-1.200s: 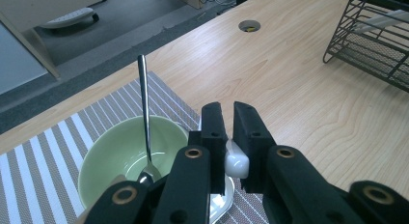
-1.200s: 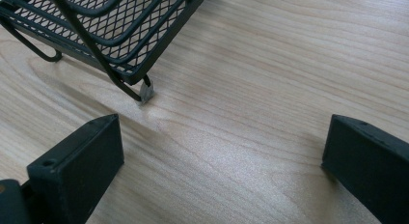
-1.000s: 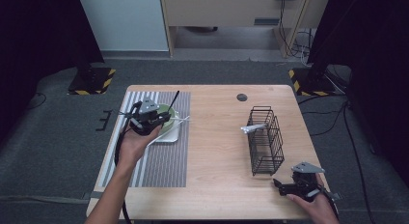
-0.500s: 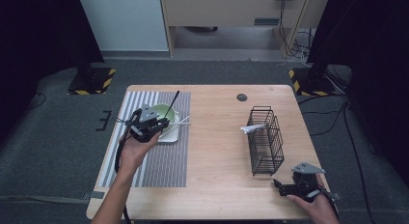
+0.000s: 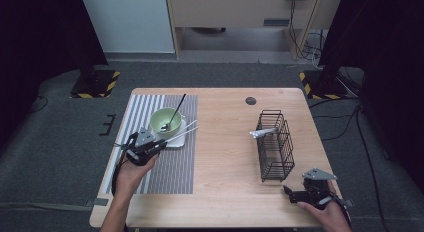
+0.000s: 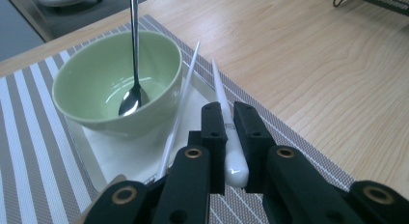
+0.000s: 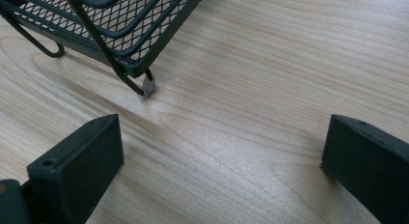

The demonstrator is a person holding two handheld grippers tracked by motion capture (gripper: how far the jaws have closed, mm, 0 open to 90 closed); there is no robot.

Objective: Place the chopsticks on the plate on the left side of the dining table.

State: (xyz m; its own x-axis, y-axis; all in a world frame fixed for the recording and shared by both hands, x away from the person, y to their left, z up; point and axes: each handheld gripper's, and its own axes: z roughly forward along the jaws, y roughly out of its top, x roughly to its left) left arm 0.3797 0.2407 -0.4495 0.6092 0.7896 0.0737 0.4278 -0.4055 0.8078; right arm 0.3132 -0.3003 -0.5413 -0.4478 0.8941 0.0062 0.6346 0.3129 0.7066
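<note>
A wooden table (image 5: 230,152) is set on grey carpet (image 5: 60,142); beyond it, a pale panel (image 5: 130,22) is flanked by darkness.

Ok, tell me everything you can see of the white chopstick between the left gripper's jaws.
The white chopstick is smooth and glossy, plastic or ceramic by its look, with a thick rounded butt end tapering to a fine tip. It lies nearly flat, butt on the white tray's near edge, tip pointing away over the striped placemat. The left gripper is shut on it near the butt. A second white chopstick lies beside it, next to the green bowl.
</note>
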